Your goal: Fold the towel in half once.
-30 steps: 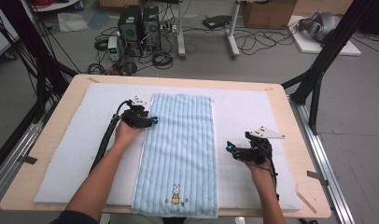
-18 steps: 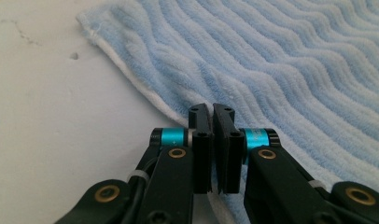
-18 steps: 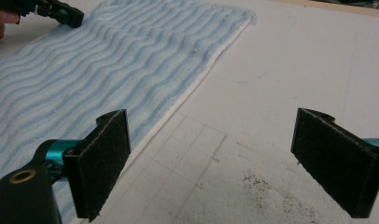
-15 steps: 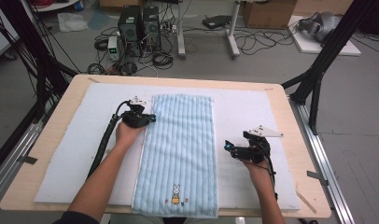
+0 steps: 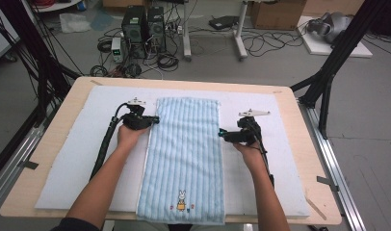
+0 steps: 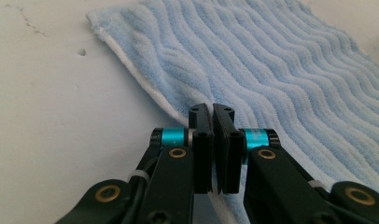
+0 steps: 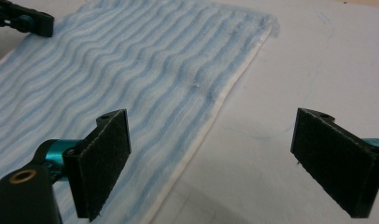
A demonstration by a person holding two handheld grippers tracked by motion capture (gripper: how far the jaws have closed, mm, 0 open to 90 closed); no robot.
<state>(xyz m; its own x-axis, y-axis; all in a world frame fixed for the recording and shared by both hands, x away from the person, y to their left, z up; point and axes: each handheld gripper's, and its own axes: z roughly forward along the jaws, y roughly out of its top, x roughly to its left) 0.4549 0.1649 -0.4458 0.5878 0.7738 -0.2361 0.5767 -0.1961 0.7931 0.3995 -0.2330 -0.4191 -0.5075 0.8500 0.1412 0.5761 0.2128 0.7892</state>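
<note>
A light blue striped towel [image 5: 186, 154] lies flat and lengthwise on the white mat [image 5: 68, 159], with a small rabbit motif [image 5: 182, 199] at its near end. My left gripper [image 5: 155, 120] sits at the towel's left hem near the far end. In the left gripper view its jaws [image 6: 212, 112] are shut with the white hem of the towel [image 6: 281, 70] pinched at the tips. My right gripper [image 5: 221, 134] is at the right hem. It stands open [image 7: 213, 116]: one pad is over the towel [image 7: 131, 70], the other over bare mat. The left gripper [image 7: 24, 21] shows across the towel.
The mat covers most of the wooden table [image 5: 54, 144]. Black frame posts [image 5: 328, 82] stand at the table's sides. Computers [image 5: 145, 26] and cables lie on the floor beyond the far edge.
My left gripper's jaws have closed at the towel's left hem. My right hand has moved left and farther up the table, to the towel's right hem.
</note>
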